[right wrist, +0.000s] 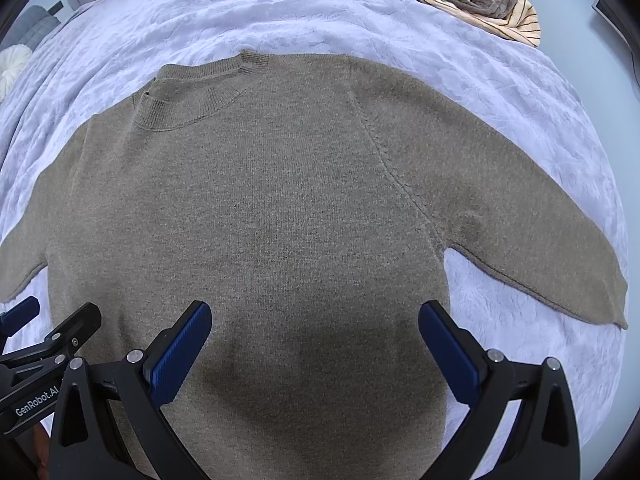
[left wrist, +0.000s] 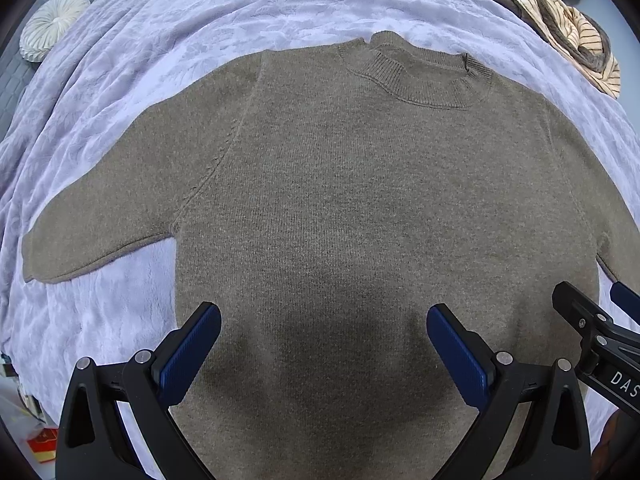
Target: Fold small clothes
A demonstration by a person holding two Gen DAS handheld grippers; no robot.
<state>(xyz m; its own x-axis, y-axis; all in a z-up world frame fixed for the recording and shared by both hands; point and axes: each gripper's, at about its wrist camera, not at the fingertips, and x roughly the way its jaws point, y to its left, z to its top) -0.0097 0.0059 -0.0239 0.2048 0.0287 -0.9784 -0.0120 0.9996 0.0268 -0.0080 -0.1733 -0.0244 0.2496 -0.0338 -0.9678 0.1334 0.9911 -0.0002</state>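
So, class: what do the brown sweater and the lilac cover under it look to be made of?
Sweater: a fine matte knit, probably wool or a blend, with ribbed rows at the collar. Cover: plush fleece or velvet, likely synthetic, with a soft sheen and an embossed pattern.

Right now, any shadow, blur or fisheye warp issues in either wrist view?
Left wrist view: sharp, even soft light; dark shadow patch on the sweater between the open left gripper fingers; strong barrel bulge, black corners. Right wrist view: same shadow below the right gripper, blanket curved by distortion; no glare.
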